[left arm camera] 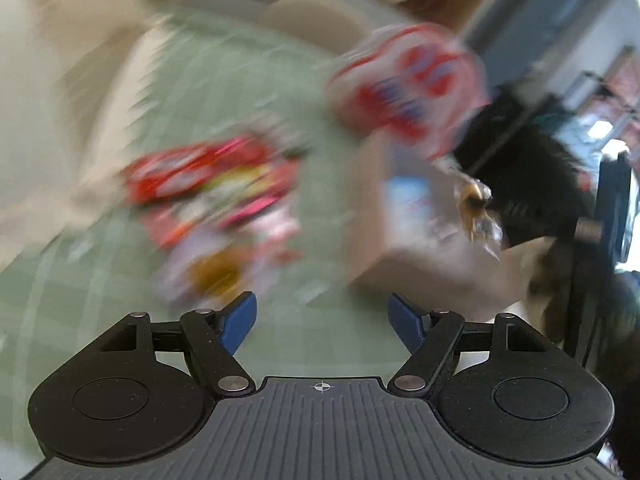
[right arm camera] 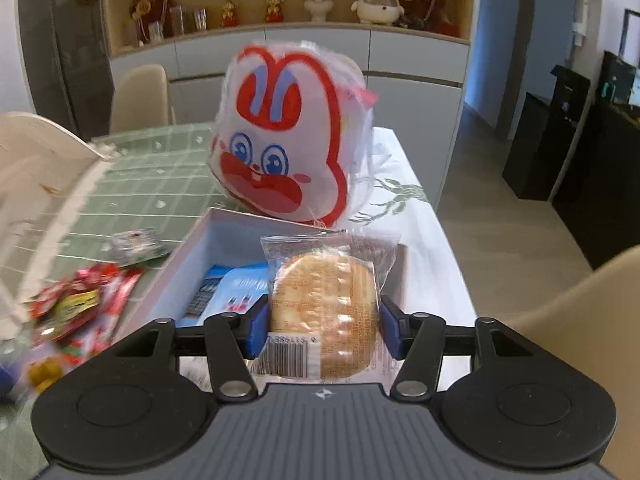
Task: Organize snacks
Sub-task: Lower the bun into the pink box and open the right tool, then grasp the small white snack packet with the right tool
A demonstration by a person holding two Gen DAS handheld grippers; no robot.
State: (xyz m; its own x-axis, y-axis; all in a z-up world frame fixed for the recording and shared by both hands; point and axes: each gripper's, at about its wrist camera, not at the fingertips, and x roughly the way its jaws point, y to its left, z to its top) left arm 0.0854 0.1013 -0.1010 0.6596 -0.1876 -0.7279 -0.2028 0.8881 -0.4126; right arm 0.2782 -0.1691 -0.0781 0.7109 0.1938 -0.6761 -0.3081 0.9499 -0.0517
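My right gripper (right arm camera: 322,330) is shut on a clear-wrapped round biscuit pack (right arm camera: 324,312) and holds it above the near end of an open box (right arm camera: 192,244). Blue-white packets (right arm camera: 236,292) lie inside the box. A white bag with a red rabbit face (right arm camera: 280,140) stands at the box's far end. My left gripper (left arm camera: 322,320) is open and empty above the green checked tablecloth (left arm camera: 200,80). The left wrist view is blurred; it shows a pile of red and pink snack packets (left arm camera: 216,188), the box (left arm camera: 400,256) and the rabbit bag (left arm camera: 408,80).
Loose snack packets (right arm camera: 76,304) lie on the cloth left of the box. A white lid or board (right arm camera: 40,168) stands at the left. Beige chairs (right arm camera: 140,96) stand at the far side and near right. A cabinet with ornaments (right arm camera: 280,12) lines the back wall.
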